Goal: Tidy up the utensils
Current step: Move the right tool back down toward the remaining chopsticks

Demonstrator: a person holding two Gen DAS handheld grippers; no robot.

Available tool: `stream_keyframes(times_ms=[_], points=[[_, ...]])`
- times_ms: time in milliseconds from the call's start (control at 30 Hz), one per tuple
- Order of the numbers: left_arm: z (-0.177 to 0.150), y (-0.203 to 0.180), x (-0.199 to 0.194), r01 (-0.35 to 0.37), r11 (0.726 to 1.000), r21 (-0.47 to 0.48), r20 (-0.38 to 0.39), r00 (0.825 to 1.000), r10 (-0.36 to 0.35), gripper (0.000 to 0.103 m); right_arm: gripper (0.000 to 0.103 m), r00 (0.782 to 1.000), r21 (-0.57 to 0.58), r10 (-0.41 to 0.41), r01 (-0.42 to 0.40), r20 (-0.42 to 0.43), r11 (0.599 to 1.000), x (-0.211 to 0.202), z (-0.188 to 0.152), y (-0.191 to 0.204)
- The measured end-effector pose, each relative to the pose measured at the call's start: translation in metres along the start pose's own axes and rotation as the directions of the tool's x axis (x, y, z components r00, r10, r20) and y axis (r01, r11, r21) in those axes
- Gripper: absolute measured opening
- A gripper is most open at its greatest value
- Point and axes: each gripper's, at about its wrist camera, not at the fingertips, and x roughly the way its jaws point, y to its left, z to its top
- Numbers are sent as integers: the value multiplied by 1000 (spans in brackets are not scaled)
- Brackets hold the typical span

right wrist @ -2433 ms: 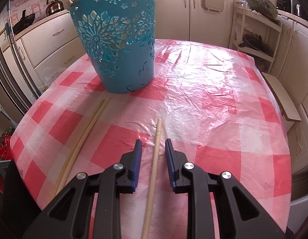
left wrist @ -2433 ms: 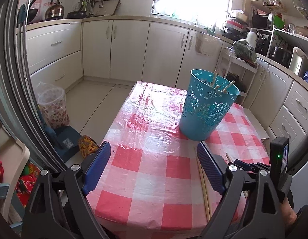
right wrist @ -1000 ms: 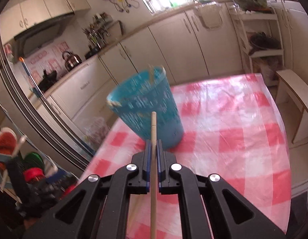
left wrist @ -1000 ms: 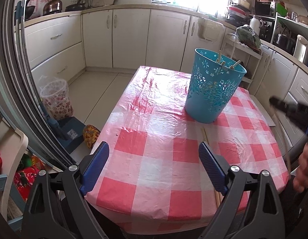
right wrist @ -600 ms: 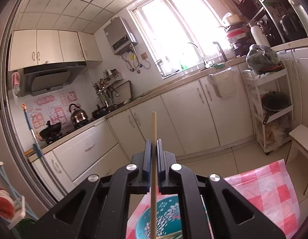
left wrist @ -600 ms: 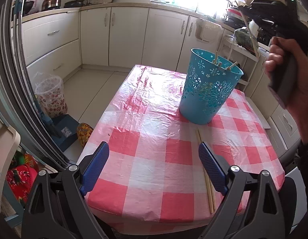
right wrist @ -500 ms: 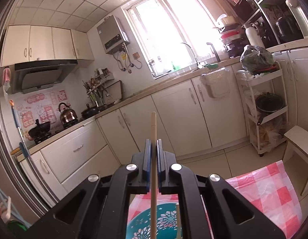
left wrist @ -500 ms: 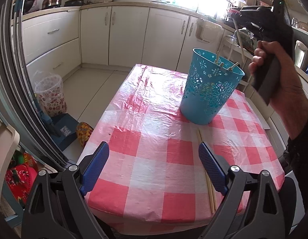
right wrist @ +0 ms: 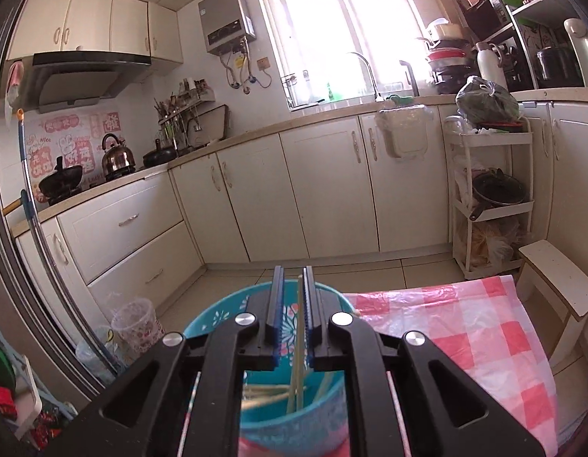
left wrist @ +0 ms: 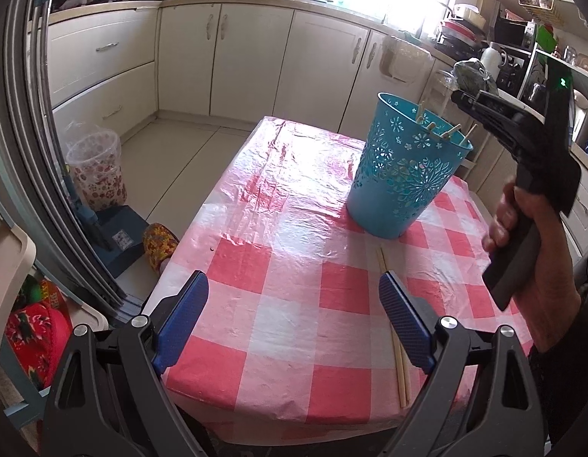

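A teal perforated bucket (left wrist: 404, 175) stands on the red-checked tablecloth (left wrist: 294, 297) with several wooden chopsticks leaning inside it. My right gripper (right wrist: 293, 304) hovers right above the bucket (right wrist: 218, 320), its jaws parted a little. A chopstick (right wrist: 298, 342) hangs loose between them, dropping into the bucket. In the left wrist view the right gripper (left wrist: 463, 101) sits over the bucket rim. My left gripper (left wrist: 290, 323) is open and empty above the near table edge. A pair of chopsticks (left wrist: 393, 327) lies on the cloth by its right finger.
A small patterned waste bin (left wrist: 96, 167) and a blue box (left wrist: 115, 236) stand on the floor left of the table. Kitchen cabinets (left wrist: 256, 57) run along the back. A white stool (right wrist: 556, 285) is right of the table.
My right gripper picked a chopstick off the cloth, lifted it above the bucket, and has now parted its jaws, so the chopstick slides down. The left gripper stayed about still.
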Motion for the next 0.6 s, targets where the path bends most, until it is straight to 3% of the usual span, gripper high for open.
stream_keyframes(times_ms=[100,167,300,367,433,600], points=[[0,-4,-7,-6,1000,4,9,1000,6,87,32,1000,-5,-2,2,-16,1000,-37,-17,-2],[-2,-6,-12,-10,1000,9,11,1000,9,87,37,997,-1,-8,7,-71,1000,-55,-36,-5],[-6,-10,-21,-14,1000,14,14,1000,14,88,38,963,-12,-12,9,-270,1000,-67,-91,-8],[-9,-10,-24,-19,1000,14,8,1000,18,88,36,930,-3,10,-12,-367,1000,-64,-117,-7],[-12,-10,-26,-21,1000,13,-3,1000,21,88,27,897,3,21,-22,-441,1000,-54,-134,-2],[-13,-8,-41,-33,999,23,22,999,32,89,25,873,4,35,-38,-487,999,-28,-139,13]])
